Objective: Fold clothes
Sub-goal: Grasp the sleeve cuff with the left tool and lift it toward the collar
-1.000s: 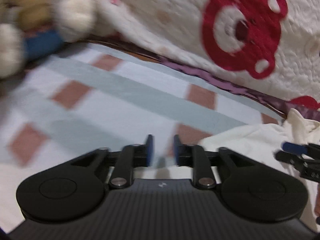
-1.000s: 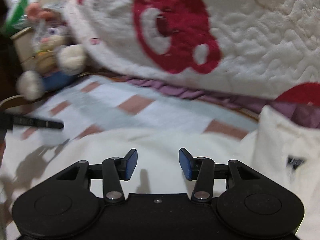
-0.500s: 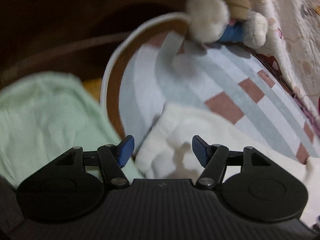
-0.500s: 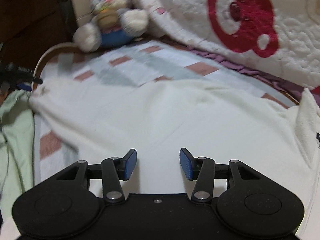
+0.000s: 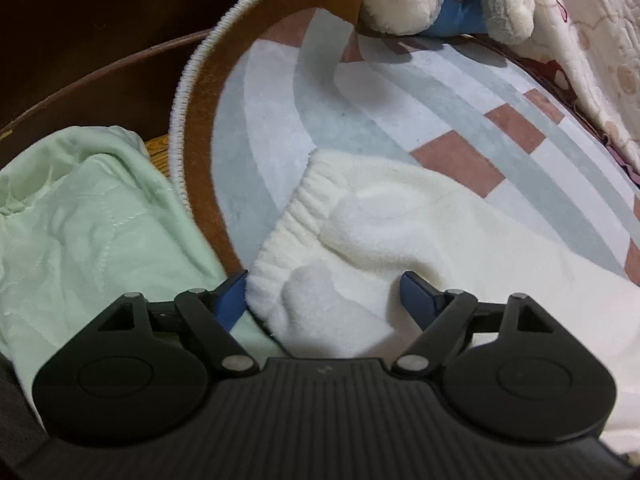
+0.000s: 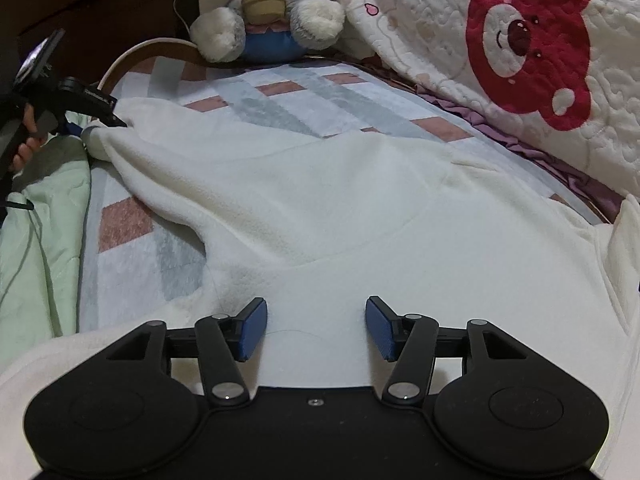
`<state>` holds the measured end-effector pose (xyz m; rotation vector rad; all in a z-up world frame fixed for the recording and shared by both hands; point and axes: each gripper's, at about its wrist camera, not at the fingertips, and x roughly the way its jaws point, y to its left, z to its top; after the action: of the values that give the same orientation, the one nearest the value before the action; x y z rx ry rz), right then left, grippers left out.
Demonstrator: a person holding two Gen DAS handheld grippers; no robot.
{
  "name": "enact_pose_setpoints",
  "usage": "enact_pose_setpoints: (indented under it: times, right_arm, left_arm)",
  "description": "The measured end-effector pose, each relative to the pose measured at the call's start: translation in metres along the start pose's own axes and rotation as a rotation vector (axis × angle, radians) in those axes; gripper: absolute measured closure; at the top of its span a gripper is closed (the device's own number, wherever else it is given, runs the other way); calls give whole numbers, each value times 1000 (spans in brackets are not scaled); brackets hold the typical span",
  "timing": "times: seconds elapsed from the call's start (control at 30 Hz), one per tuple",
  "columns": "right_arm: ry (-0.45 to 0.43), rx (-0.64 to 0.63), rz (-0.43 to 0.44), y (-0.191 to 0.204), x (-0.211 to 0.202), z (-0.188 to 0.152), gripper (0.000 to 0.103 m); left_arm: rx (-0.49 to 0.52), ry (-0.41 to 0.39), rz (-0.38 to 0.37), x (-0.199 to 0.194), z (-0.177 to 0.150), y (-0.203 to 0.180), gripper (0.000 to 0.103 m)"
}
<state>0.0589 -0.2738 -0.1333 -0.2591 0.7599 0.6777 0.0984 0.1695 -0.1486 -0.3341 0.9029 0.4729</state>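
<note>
A cream fleece garment [image 6: 340, 200] lies spread over a striped mat [image 6: 280, 104]. Its sleeve runs to the left, ending in a ribbed cuff [image 5: 296, 232] near the mat's rounded edge. My left gripper [image 5: 324, 296] straddles that cuff with its jaws opening; the blue pads [image 5: 416, 296] stand wide and do not press the cloth. In the right wrist view the left gripper [image 6: 100, 120] shows at the sleeve's tip, held by a hand [image 6: 28, 136]. My right gripper [image 6: 316, 328] hovers over the garment's body, its jaws opening too, with only flat fabric beneath them.
A plush bunny [image 6: 268, 8] sits at the mat's far end. A white quilt with a red bear [image 6: 528, 48] is heaped along the right. A pale green blanket [image 5: 80, 220] lies off the mat's left edge [image 5: 188, 92], beside dark wood.
The left gripper swung left and down from the quilt side to the sleeve cuff, and its jaws widened. The right gripper shifted over the garment's body and its jaws widened a little.
</note>
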Motion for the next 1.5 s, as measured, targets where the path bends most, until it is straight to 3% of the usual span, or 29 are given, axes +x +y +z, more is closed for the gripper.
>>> enact_pose_setpoints:
  times: [0.03, 0.07, 0.1, 0.13, 0.2, 0.33, 0.4, 0.6, 0.77, 0.9, 1.03, 1.1, 1.17, 1.33, 1.4, 1.5]
  right_arm:
    - [0, -1, -3, 1, 0, 0, 42]
    - [2, -2, -6, 2, 0, 1, 42]
    - [3, 2, -8, 2, 0, 1, 42]
    - [4, 10, -8, 3, 0, 1, 42]
    - [5, 25, -9, 5, -1, 0, 42]
    - [13, 37, -1, 12, -6, 0, 41]
    - [11, 52, 23, 16, -10, -1, 41]
    - [16, 23, 57, 31, -4, -2, 41]
    - [-11, 120, 138, 30, 4, 0, 40]
    - [2, -23, 152, 60, 8, 3, 40]
    - [-31, -101, 196, 70, -7, 3, 41]
    - [-83, -35, 245, 59, -24, 2, 43]
    - [-111, 62, 230, 41, -38, -2, 42]
    - [-119, 274, 83, -16, -62, -17, 42]
    - [-122, 376, 27, -42, -72, -26, 42]
    - [-127, 475, -44, -68, -84, -38, 42]
  left_arm:
    - [13, -19, 8, 1, -1, -3, 37]
    - [36, -37, 16, 0, -1, -6, 66]
    - [61, -53, 24, -2, -1, -8, 77]
    - [69, -64, 20, -5, 0, -9, 78]
    - [42, -110, 5, -17, 2, -4, 80]
    - [-17, -324, 40, -69, 7, 12, 80]
    - [-54, -370, 35, -85, 7, 19, 80]
    - [-52, -306, 65, -71, 8, 21, 80]
    - [-38, -304, 66, -69, 9, 19, 80]
    - [1, -329, 39, -74, 10, 11, 80]
    - [148, -402, 48, -87, 4, -16, 80]
    - [225, -429, 42, -95, -1, -34, 80]
    - [231, -436, -63, -107, -4, -49, 80]
    - [248, -431, -402, -146, -19, -113, 80]
    - [283, -383, -559, -159, -35, -148, 80]
    - [317, -232, -771, -167, -64, -196, 80]
